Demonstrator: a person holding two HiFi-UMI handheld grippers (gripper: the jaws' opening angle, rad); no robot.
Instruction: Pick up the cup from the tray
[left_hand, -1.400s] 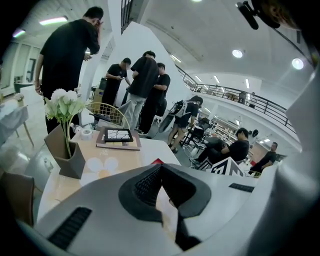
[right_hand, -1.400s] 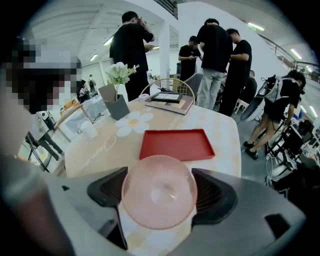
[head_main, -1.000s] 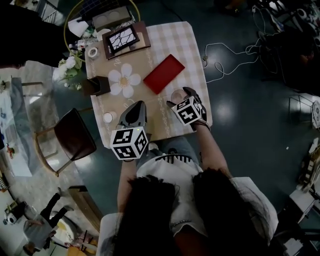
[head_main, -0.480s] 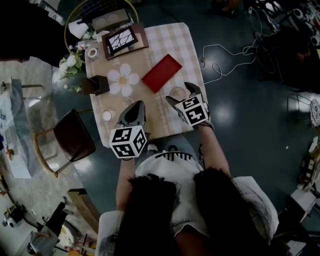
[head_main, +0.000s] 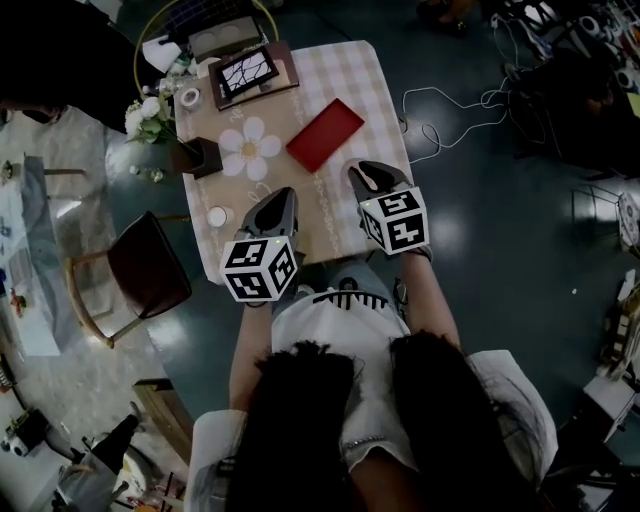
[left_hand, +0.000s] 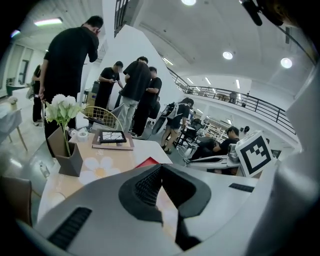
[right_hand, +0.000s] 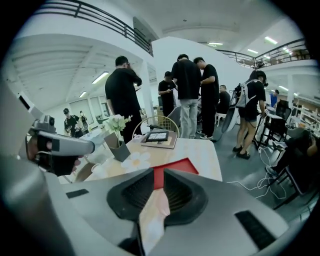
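right gripper (right_hand: 156, 176): jaws closing, with a thin slit left between the pads. Through the slit I see only red tray and table cloth, and no cup wall that I can make out.
left gripper (left_hand: 160, 168): tips pressed together and holding nothing. It hangs low over the near edge of the table (head_main: 385, 100), off the right gripper's left side.
tray (head_main: 325, 135): red and flat, dead ahead of the right gripper's tips and a little beyond them. Its long axis runs slantwise across that gripper's line. Nothing on it looks like a cup.
cup: I cannot place it for certain. If it sits by the right gripper, it is under the gripper's nose, where no view reaches.
small white round thing (head_main: 217, 215): on the table to the left of the left gripper's tips, near them and well apart from the right gripper. It may be a cup seen from above, but it is too small to tell.
nearer hand: if that is the cup, my guess is the left.
cup's axis: not readable. A round top like that would suggest it stands upright with its mouth up.
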